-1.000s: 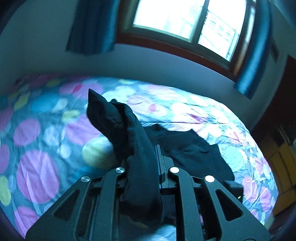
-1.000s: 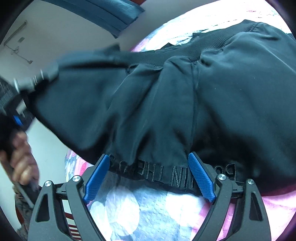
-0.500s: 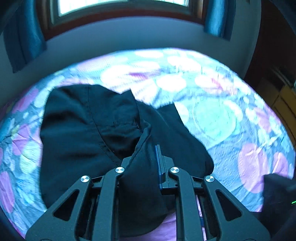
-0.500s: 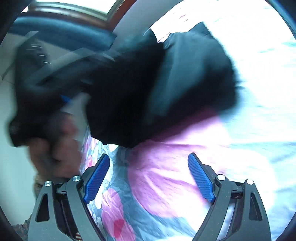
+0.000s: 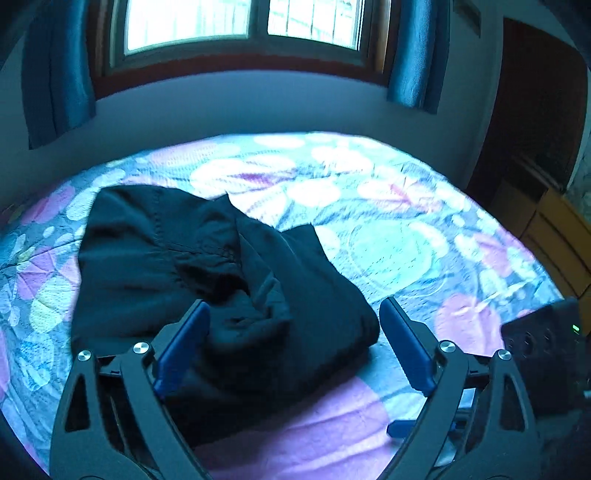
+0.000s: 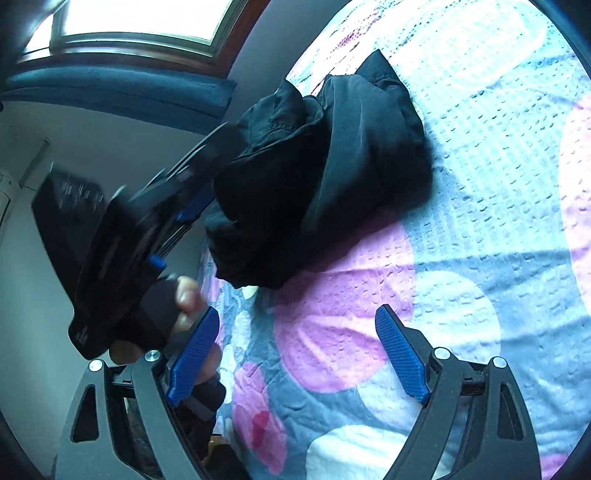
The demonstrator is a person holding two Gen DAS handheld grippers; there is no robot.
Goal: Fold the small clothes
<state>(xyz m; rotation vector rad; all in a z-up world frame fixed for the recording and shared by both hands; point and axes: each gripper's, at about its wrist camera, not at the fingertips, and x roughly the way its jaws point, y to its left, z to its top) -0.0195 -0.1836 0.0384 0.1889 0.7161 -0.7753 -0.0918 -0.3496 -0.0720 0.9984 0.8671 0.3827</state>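
A small black garment (image 5: 207,273) lies in a loosely folded, rumpled heap on the bed. My left gripper (image 5: 293,341) is open, its blue pads on either side of the heap's near edge, holding nothing. In the right wrist view the same garment (image 6: 332,177) lies ahead, and the left gripper body (image 6: 147,221) hovers at its left side. My right gripper (image 6: 295,362) is open and empty above the bedspread, short of the garment.
The bedspread (image 5: 388,229) has pink, white and blue circles. A wall with a window (image 5: 240,22) and blue curtains stands behind the bed. Wooden furniture (image 5: 554,229) is at the right. The right gripper body (image 5: 546,343) shows at the right edge.
My left gripper has opened and let go of the black garment, which now lies on the bed. My right gripper has stayed open and pulled back from the cloth.
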